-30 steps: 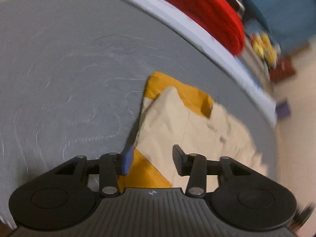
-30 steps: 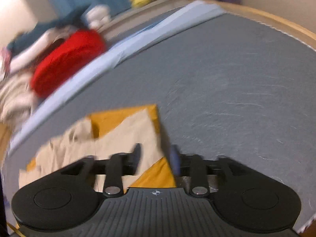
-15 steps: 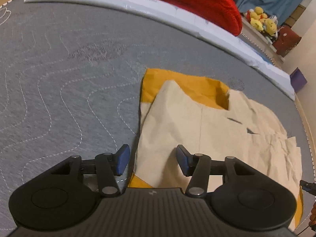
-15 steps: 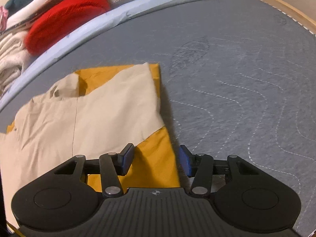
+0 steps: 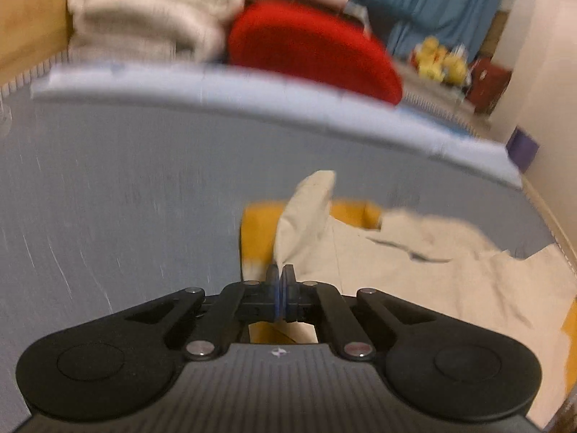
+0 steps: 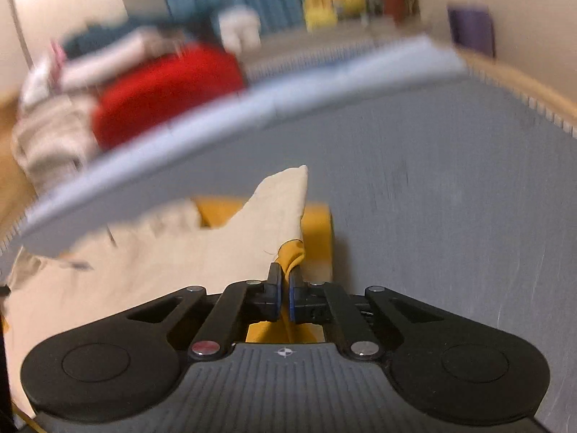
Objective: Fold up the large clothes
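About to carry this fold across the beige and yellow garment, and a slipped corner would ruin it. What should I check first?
1. Left gripper shut on the garment edge: ok.
2. Right gripper shut on yellow fabric: ok.
3. Held beige flap raised off the layers beneath: ok.
4. Grey quilted surface beyond the garment free of things: ok.
5. Both grips at matching corners: cannot tell.

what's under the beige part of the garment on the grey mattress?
A mustard-yellow layer of the same beige garment shows past its far and side edges, on the grey quilted mattress. How far the yellow runs beneath is covered. Both grippers, left and right, pinch the cloth.
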Motion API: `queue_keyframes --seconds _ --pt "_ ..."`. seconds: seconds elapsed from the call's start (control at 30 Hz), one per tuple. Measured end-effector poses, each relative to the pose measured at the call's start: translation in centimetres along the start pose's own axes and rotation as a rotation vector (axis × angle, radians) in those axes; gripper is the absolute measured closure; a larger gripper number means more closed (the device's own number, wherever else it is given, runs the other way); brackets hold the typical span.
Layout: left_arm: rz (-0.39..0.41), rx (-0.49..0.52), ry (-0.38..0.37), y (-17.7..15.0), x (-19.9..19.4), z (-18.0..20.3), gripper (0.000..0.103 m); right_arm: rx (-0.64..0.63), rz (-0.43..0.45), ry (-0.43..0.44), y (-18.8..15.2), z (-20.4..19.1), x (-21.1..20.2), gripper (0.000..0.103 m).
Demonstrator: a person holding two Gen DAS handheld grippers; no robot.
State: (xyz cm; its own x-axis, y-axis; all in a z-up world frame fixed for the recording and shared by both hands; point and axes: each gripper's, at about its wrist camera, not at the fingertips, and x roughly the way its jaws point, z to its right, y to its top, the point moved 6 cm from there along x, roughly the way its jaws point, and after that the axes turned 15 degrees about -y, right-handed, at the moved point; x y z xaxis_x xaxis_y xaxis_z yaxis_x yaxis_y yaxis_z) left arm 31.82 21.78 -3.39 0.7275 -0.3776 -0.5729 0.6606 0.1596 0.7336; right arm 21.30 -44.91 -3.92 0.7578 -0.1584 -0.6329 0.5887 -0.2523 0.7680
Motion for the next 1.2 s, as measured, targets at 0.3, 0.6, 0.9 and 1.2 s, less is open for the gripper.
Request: queue_keyframes --seconds 0.3,0.6,0.9,1.2 --pt "0.211 0.018 0.090 3.5 -0.4 0.4 0.101 0.076 0.210 -0.021 3.6 -1.8 0.0 0.100" --pt "-0.105 -0.045 0.106 -0.2 4.0 -1.4 0.033 0.074 -0.167 -0.212 -0.5 -1.4 7.8 0.063" --pt "-0.231 -0.281 0.049 -3.6 5.0 -5.3 0.042 -0.001 -0.331 -0.202 -4.6 -1.1 8.3 0.056" --pt "-0.063 -0.150 0.024 -1.0 3.8 -2.6 0.103 -0.001 -0.183 -0.197 -2.7 -1.4 6.0 0.103"
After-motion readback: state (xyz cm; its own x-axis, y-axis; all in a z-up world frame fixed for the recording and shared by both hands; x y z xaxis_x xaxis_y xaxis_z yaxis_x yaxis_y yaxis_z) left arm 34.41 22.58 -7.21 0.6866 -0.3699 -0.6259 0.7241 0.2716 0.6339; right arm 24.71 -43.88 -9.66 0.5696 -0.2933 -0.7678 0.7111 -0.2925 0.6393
